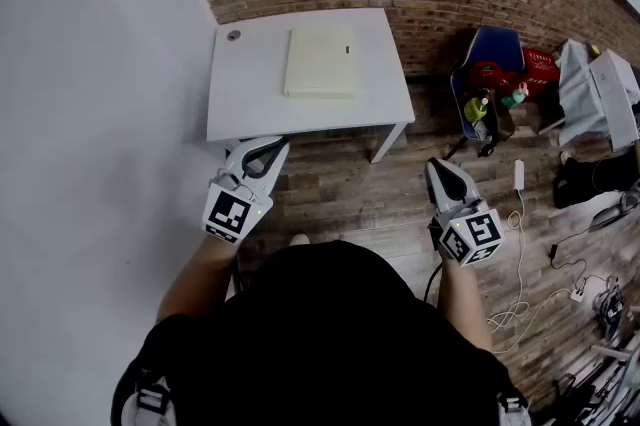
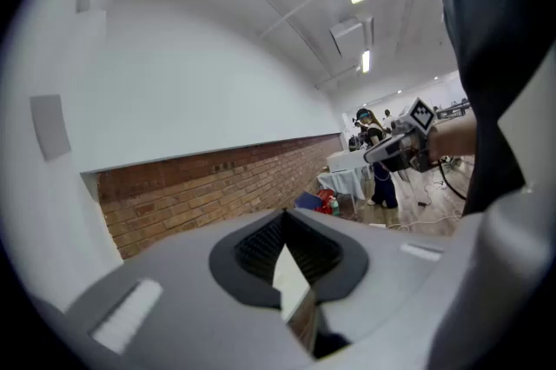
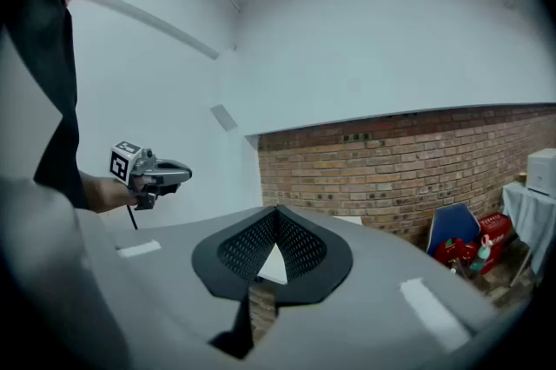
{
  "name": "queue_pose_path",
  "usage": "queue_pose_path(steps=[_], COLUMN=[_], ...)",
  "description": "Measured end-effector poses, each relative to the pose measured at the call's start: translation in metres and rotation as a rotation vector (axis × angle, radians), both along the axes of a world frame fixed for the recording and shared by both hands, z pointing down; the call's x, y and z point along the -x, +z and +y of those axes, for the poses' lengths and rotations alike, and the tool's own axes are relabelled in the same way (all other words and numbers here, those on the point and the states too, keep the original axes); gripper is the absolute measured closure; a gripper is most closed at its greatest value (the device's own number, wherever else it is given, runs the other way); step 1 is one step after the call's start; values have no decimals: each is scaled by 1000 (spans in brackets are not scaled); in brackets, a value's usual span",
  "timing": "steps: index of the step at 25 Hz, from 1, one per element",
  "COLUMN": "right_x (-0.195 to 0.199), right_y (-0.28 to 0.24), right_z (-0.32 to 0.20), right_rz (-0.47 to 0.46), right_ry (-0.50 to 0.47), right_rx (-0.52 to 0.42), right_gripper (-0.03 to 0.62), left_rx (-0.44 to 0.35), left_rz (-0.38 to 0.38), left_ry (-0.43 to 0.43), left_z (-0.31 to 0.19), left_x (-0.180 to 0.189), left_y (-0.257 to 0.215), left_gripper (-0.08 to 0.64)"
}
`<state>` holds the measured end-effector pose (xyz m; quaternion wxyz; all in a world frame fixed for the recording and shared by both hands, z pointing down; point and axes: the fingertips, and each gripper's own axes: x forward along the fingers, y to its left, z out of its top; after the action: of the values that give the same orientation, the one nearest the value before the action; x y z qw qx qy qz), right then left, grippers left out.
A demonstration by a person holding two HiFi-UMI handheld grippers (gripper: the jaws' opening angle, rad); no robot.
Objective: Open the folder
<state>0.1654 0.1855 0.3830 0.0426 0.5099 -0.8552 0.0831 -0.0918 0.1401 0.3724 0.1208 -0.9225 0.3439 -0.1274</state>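
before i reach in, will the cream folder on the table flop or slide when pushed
The folder lies flat with straight edges, so it is probably stiff. It looks thin, likely light, and may slide on the smooth table when nudged.

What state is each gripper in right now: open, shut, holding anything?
Left gripper: shut, nothing between its jaws.
Right gripper: shut, nothing between its jaws.
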Motion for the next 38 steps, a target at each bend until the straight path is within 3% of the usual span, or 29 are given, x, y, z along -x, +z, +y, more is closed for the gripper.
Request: queue_pose_path(steps=[3, 10, 18, 27, 38], right_x=[-4, 6, -38, -23, -32], right_y=[-3, -14, -4, 4, 21], right_z=[-1, -7, -7, -21, -43], right_rz=[20, 14, -30, -60, -60], right_ry=[2, -38, 20, -16, 18], right_rx=[-6, -45, -14, 17, 67], right_gripper=[591, 591, 591, 591, 591], left_rx=[-48, -12, -1, 34, 40], left_rz=[-53, -8, 5, 32, 43], left_ry=[17, -14, -50, -86, -69], left_z=[4, 4, 6, -10, -38], left_x=[-7, 3, -8, 2, 1], left_y=[-8, 3, 8, 18, 28], left_gripper=[556, 557, 556, 555, 555])
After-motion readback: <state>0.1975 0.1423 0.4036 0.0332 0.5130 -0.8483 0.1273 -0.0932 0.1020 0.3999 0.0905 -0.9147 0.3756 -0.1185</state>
